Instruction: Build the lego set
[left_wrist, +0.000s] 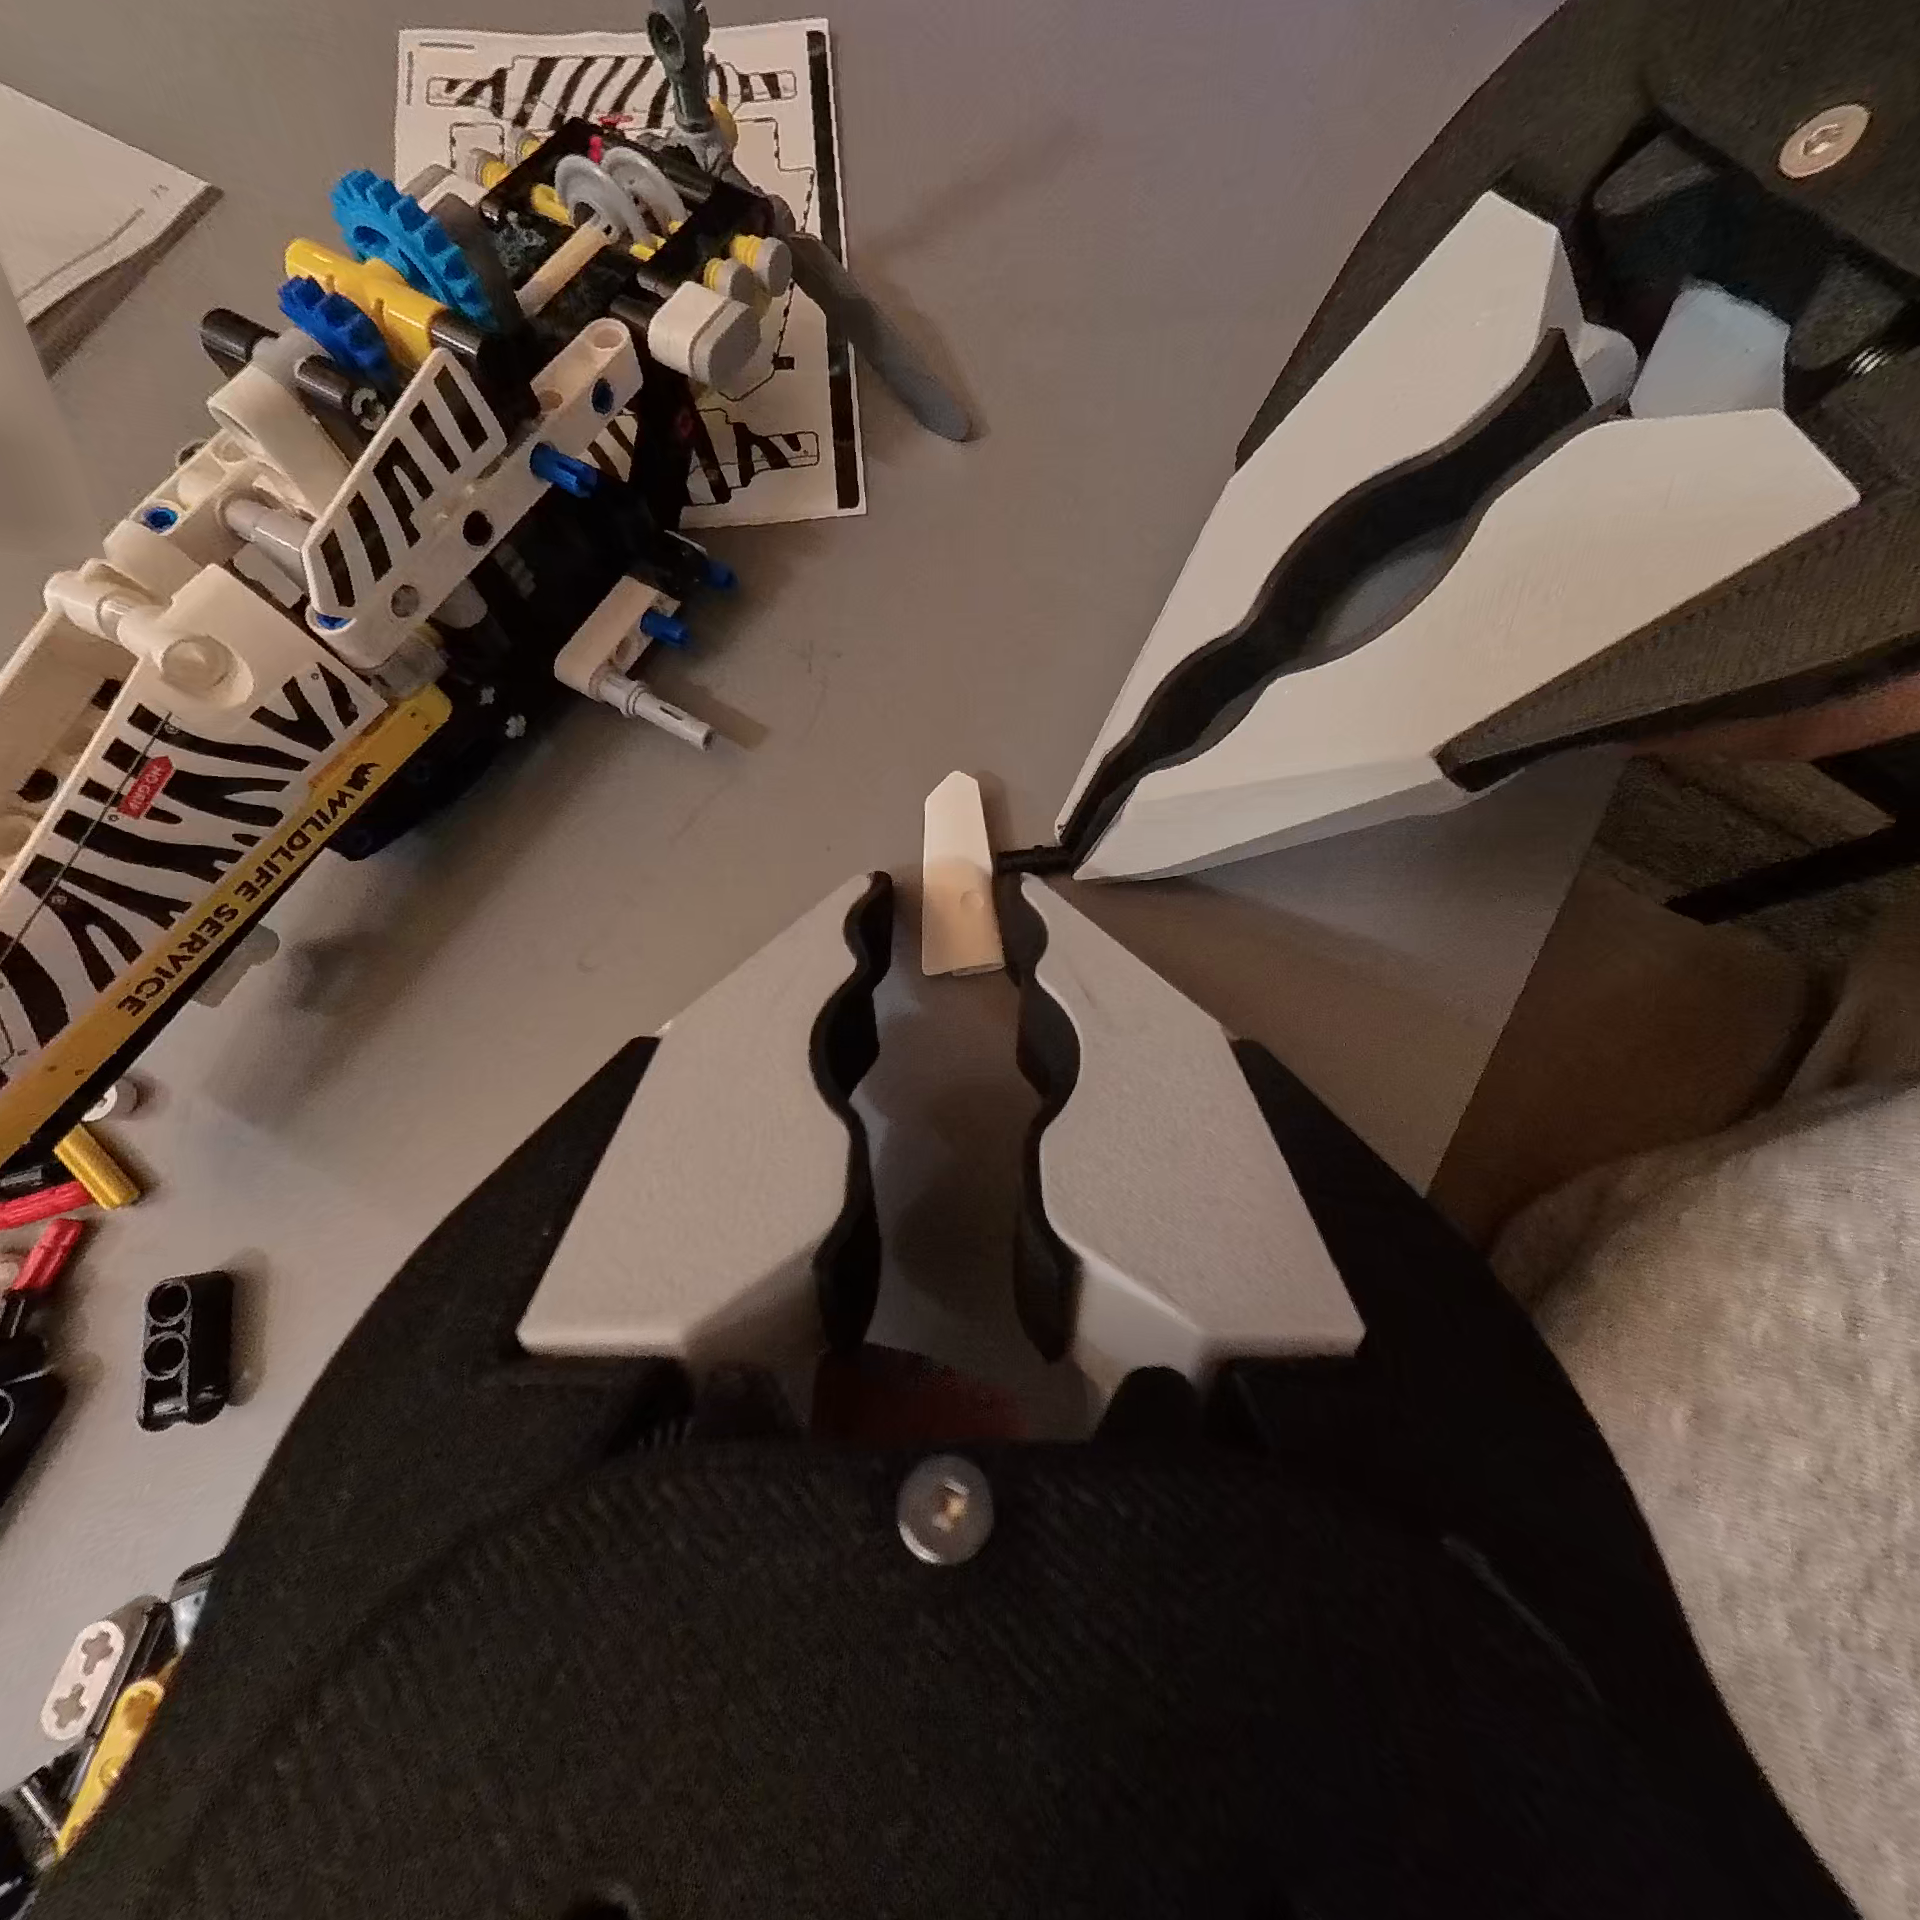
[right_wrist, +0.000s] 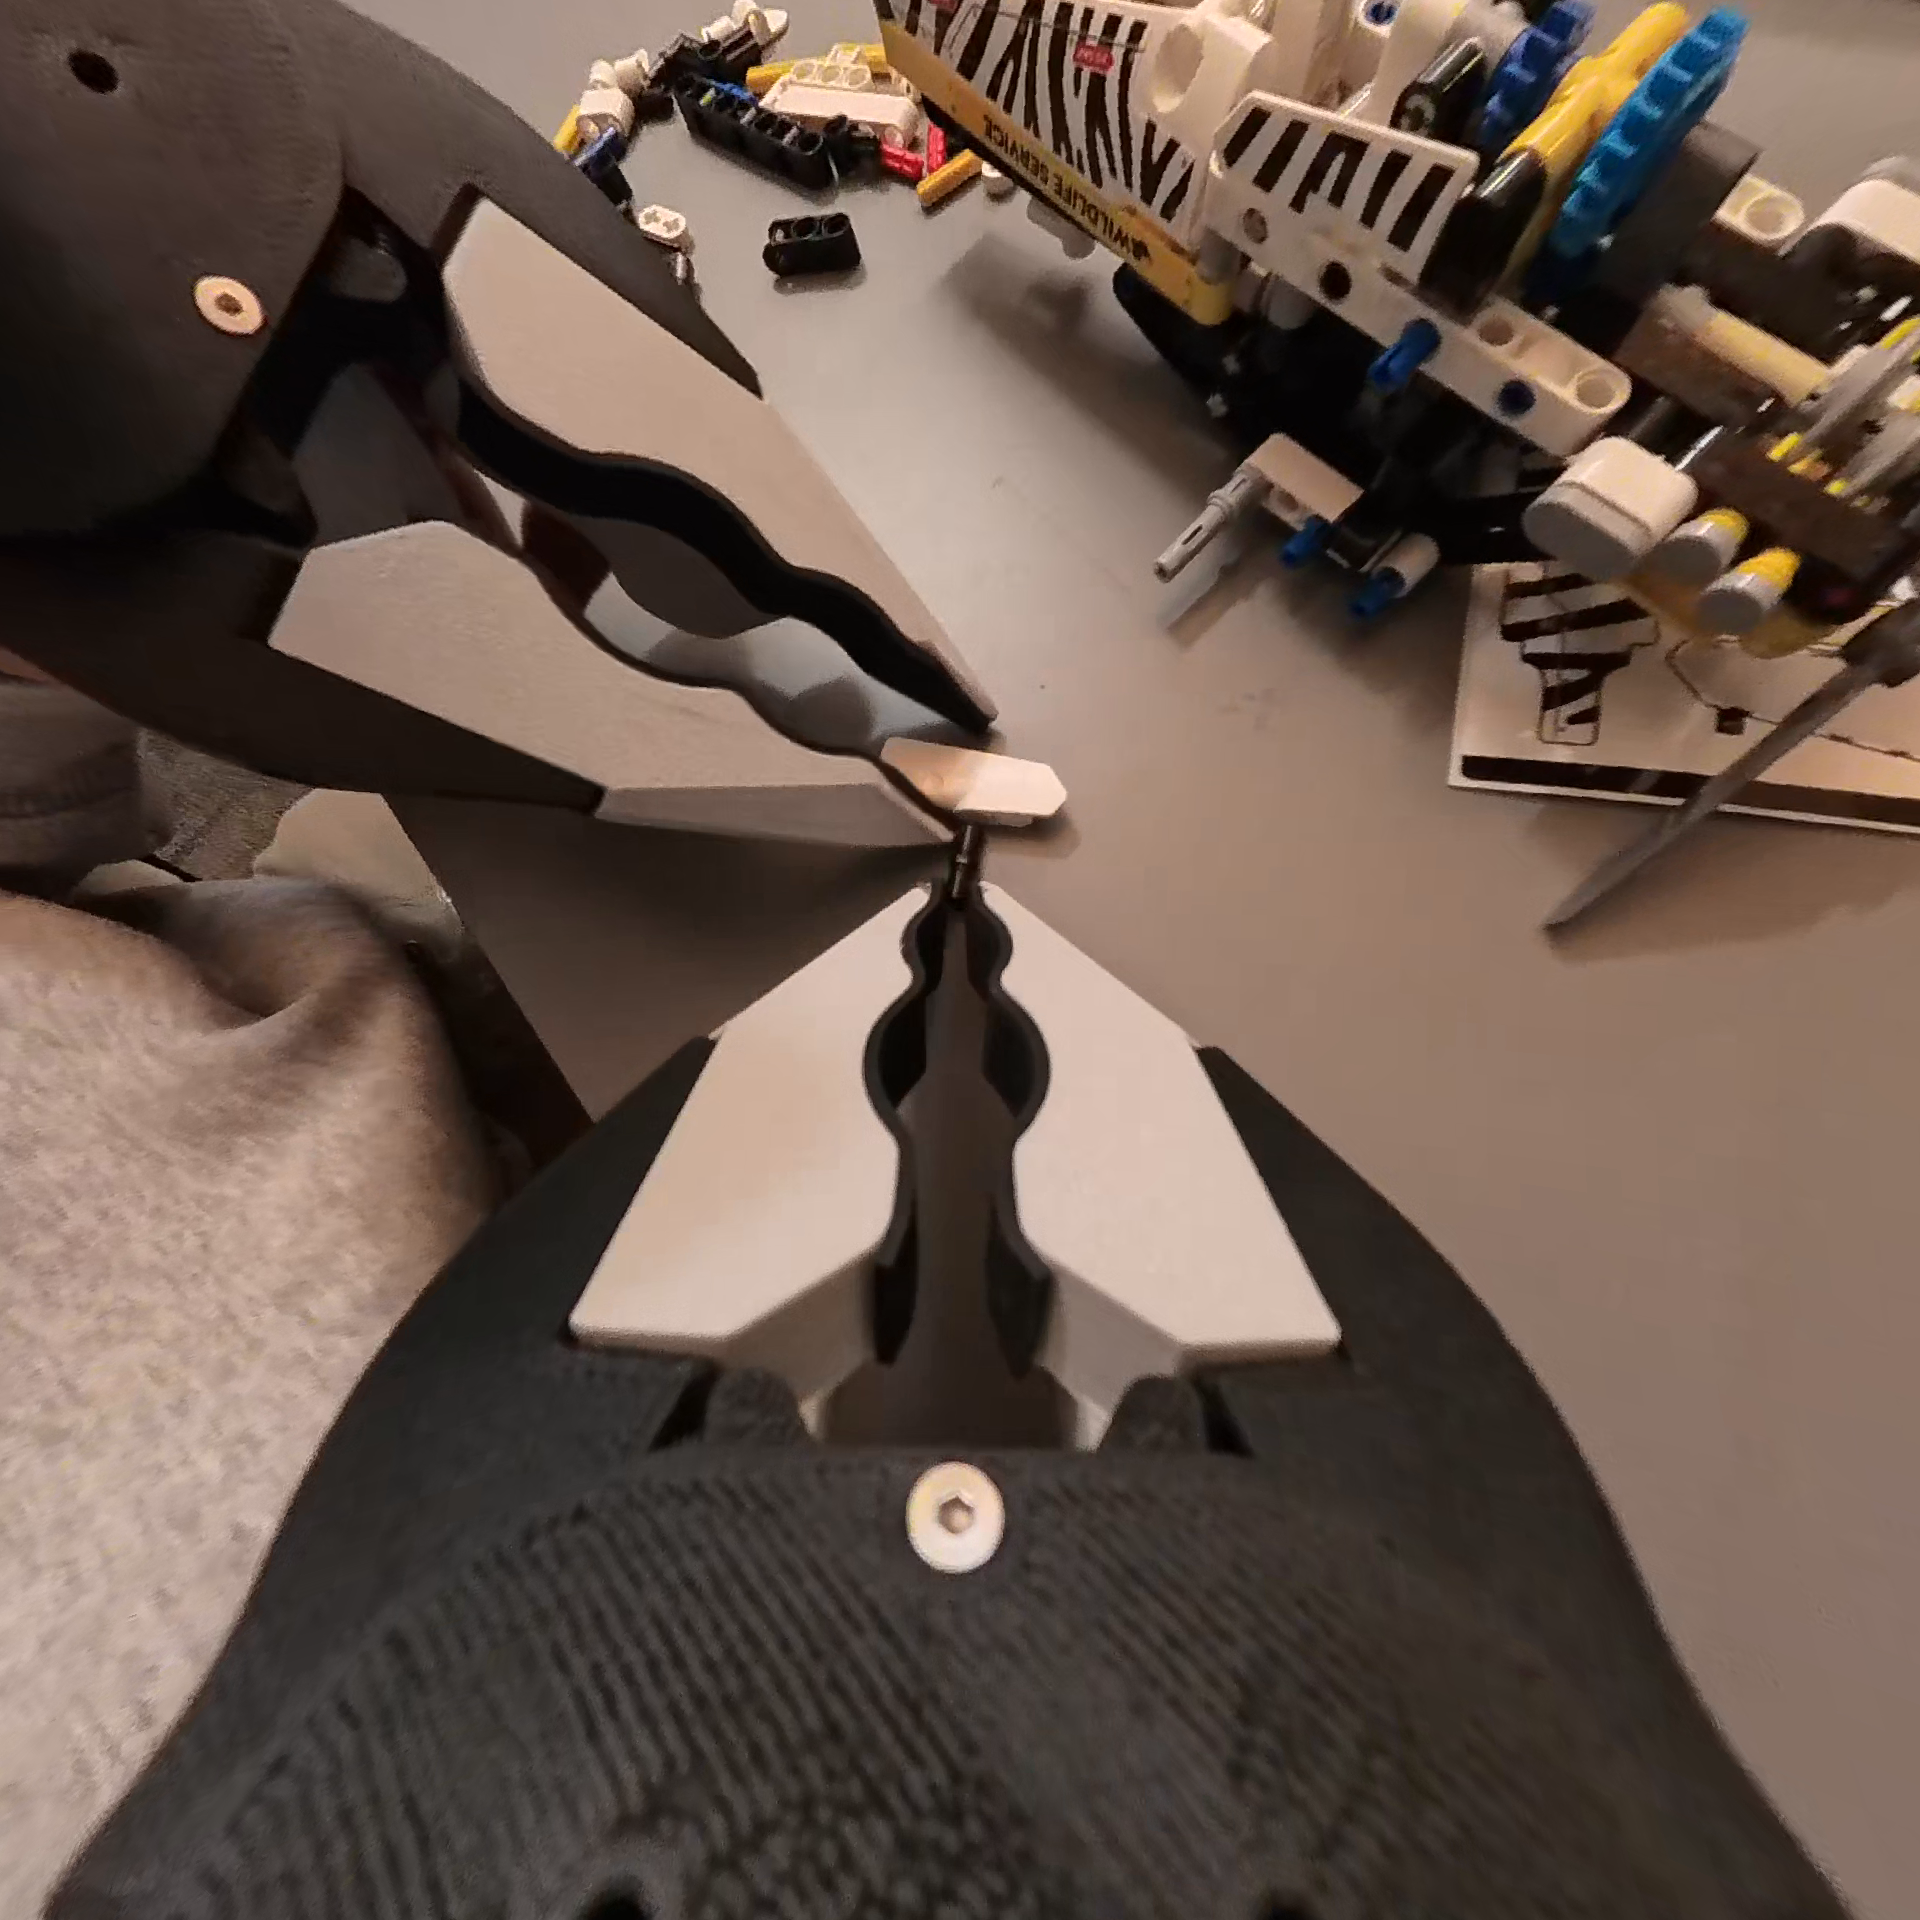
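While gripping a small white piece at the tips, left gripper meets right gripper, clenched on a black pin. From right wrist: pin touching piece; striped model, yellow lettered strip along its side, well apart on table.

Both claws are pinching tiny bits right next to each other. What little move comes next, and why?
Probably the right claw should nudge its black pin forward into the side of the white piece. The left claw holds that piece, and the pin's tip sits right at its edge, pointing into it. Whether it is lined up with a hole is too small to tell.
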